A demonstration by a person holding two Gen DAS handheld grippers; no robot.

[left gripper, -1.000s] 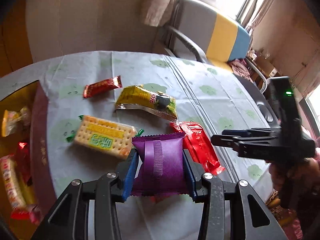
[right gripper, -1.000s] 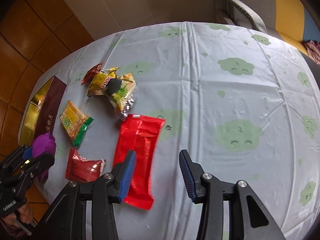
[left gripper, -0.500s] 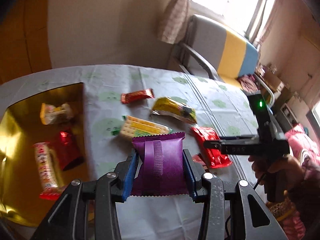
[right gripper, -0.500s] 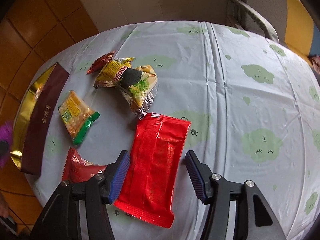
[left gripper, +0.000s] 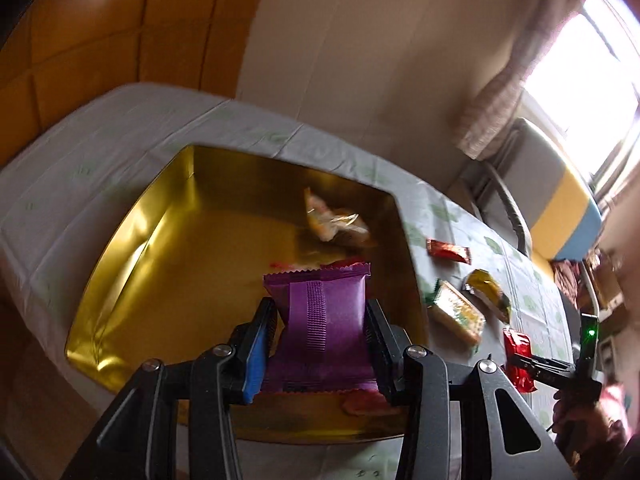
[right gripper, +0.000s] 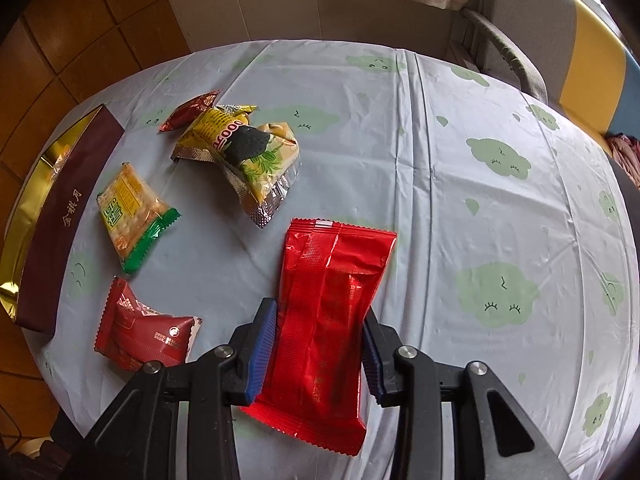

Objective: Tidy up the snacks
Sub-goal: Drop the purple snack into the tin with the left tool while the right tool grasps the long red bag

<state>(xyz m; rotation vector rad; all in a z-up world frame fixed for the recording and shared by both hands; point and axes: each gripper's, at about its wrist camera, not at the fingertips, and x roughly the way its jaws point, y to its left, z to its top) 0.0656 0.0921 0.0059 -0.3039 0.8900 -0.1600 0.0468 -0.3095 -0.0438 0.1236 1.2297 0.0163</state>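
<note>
A: What do the fingers of the left gripper [left gripper: 320, 344] have?

B: They pinch a purple snack packet [left gripper: 322, 332] by its two sides, upright, above the near part of the gold box [left gripper: 168, 264].

A: And inside the box?

B: A pale yellow-and-white packet [left gripper: 330, 222] lies toward the far right corner, blurred. A red wrapper [left gripper: 344, 265] peeks out just behind the purple one, and something reddish [left gripper: 366, 403] lies at the near edge under the right finger.

A: The right gripper [right gripper: 320, 344]?

B: Its fingers sit on either side of a long red packet [right gripper: 328, 312] lying flat on the tabletop [right gripper: 460, 184], the blue pads touching the wrapper's edges. Whether they squeeze it, I cannot tell.

A: What surrounds it?

B: To the left, near, a dark red patterned packet [right gripper: 140, 338]. Farther, a yellow cracker pack [right gripper: 132, 212] with green ends. Beyond that a yellow-and-black bag [right gripper: 244, 152], with a small red bar [right gripper: 188, 111] touching its far left corner. The box's maroon wall [right gripper: 68, 216] runs along the tabletop's left edge.
</note>
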